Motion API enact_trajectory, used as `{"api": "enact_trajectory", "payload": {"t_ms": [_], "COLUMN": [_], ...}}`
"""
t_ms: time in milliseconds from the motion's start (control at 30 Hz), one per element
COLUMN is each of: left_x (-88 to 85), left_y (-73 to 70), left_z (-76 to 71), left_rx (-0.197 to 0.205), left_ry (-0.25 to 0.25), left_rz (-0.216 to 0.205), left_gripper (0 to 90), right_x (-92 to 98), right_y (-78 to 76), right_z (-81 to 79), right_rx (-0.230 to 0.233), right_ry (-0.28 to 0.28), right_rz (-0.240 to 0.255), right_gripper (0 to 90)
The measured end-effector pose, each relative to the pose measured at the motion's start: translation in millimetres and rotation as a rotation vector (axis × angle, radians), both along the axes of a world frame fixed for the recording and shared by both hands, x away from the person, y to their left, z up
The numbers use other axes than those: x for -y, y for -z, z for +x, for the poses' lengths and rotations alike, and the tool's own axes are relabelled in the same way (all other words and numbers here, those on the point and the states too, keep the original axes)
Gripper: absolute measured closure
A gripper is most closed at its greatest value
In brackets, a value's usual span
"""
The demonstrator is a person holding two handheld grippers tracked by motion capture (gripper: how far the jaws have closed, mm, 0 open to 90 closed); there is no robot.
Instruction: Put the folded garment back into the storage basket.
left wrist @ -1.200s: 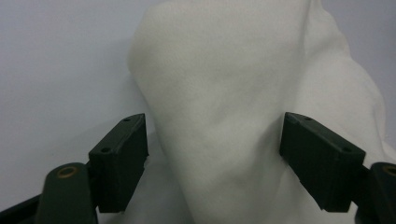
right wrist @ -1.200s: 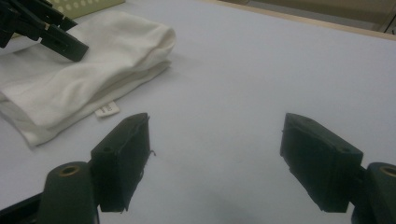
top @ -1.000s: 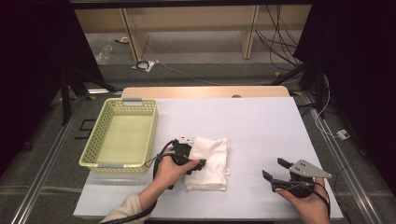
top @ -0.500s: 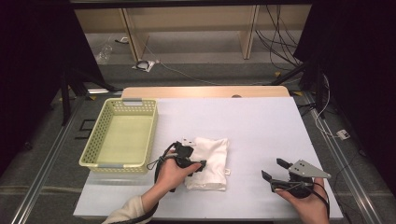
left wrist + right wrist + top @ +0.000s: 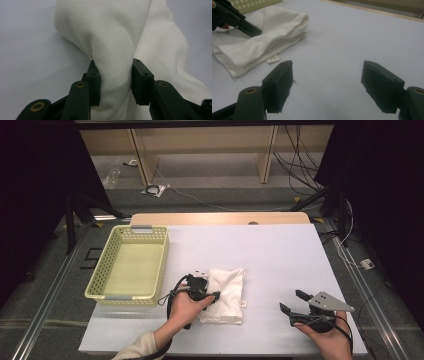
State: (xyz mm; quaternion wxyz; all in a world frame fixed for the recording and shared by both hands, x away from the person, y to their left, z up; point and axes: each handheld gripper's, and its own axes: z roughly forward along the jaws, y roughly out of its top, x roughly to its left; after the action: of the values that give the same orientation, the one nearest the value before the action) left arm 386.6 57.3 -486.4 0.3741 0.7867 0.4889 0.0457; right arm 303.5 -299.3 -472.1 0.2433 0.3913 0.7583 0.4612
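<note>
The folded cloth (image 5: 226,292) is plain off-white, with a small white label (image 5: 273,59) at its near edge. The left gripper (image 5: 113,80) and right gripper (image 5: 295,304) are black (brass-coloured rivets dot their links). The right one carries a grey plate. The basket (image 5: 100,275) at the left is pale yellow-green, its walls patterned with round holes. The table top (image 5: 280,255) is white with a light wood far edge.

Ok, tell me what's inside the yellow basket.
The yellow basket on the table looks empty in the high view: only its bare pale floor shows. The strip just inside the near wall is hidden by that wall. The folded white cloth lies outside, to its right.
</note>
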Motion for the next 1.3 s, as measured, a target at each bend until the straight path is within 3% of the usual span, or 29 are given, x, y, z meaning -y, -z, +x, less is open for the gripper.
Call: {"api": "enact_trajectory", "payload": {"t_ms": [100, 533, 700, 933, 1133, 1300], "left_x": [-0.4, 1.3, 0.4, 0.0, -1.2, -2.8], "left_y": [0.5, -2.0, -4.9, -11.1, -16.0, -17.4], "left_z": [-0.8, -4.3, -5.8, -10.2, -13.5, -14.9], "left_rx": [0.003, 0.08, 0.101, 0.161, 0.217, 0.243], "left_ry": [0.0, 0.055, 0.061, 0.087, 0.103, 0.117], "left_rz": [-0.012, 0.025, 0.017, 0.013, 0.037, 0.03], "left_gripper": [66.3, 69.3, 69.7, 69.6, 69.6, 69.5], "right_x": [0.0, 0.2, 0.2, -0.1, 0.0, -0.2], "right_y": [-0.3, -0.1, -0.3, -0.4, -0.6, -0.7], "right_z": [-0.4, -0.6, -0.9, -1.3, -1.5, -1.4], "right_rx": [-0.002, 0.002, 0.005, 0.007, 0.008, 0.016], "right_ry": [0.001, 0.001, 0.001, 0.001, 0.004, 0.003], "right_rz": [-0.003, -0.002, -0.003, 0.003, 0.0, 0.004], "right_gripper": [26.5, 26.4, 26.4, 26.4, 26.4, 26.4]}}
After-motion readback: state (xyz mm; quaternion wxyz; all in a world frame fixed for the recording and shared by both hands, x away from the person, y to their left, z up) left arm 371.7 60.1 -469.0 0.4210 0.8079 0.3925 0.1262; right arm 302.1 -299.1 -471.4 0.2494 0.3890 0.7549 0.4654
